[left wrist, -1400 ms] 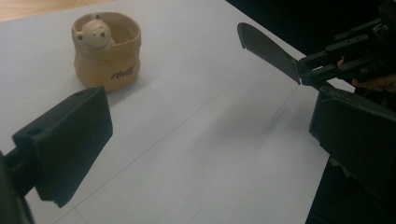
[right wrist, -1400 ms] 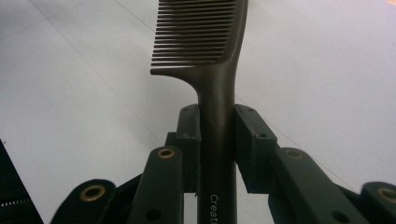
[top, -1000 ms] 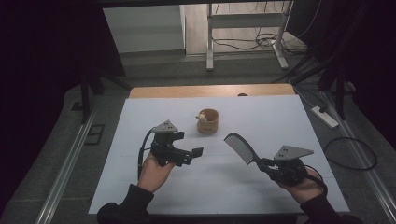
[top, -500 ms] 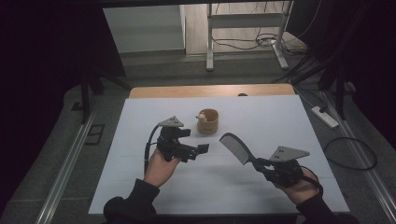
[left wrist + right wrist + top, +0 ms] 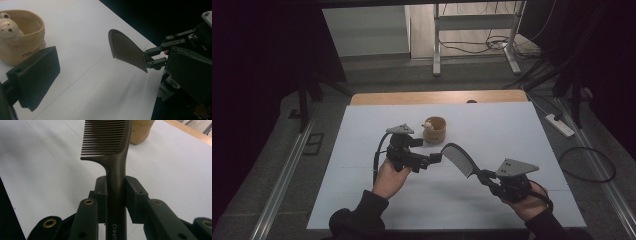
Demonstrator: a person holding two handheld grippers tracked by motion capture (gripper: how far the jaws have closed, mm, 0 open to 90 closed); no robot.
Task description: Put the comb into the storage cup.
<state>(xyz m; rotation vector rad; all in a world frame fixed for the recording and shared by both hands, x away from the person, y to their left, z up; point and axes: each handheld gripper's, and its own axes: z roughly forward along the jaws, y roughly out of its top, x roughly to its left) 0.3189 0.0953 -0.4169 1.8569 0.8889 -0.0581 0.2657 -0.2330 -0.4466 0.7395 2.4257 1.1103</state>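
Centre of the high view: the comb (image 5: 458, 159), clamped by its handle in the right gripper (image 5: 486, 176), has been carried leftward toward the open-jawed left gripper (image 5: 435, 158), nearer the cup (image 5: 434, 130); a handover seems likely.

A white table top (image 5: 522, 135) with a bare wooden strip (image 5: 437, 97) along its far edge stands in a dim room. Near its middle sits a small tan pot (image 5: 435, 130) with a pale bear figure (image 5: 429, 125) at its rim, faint lettering on its side. Beyond the table a metal frame (image 5: 477, 30) stands among loose cables (image 5: 472, 46); a white power strip (image 5: 558, 125) lies on the grey floor at right.
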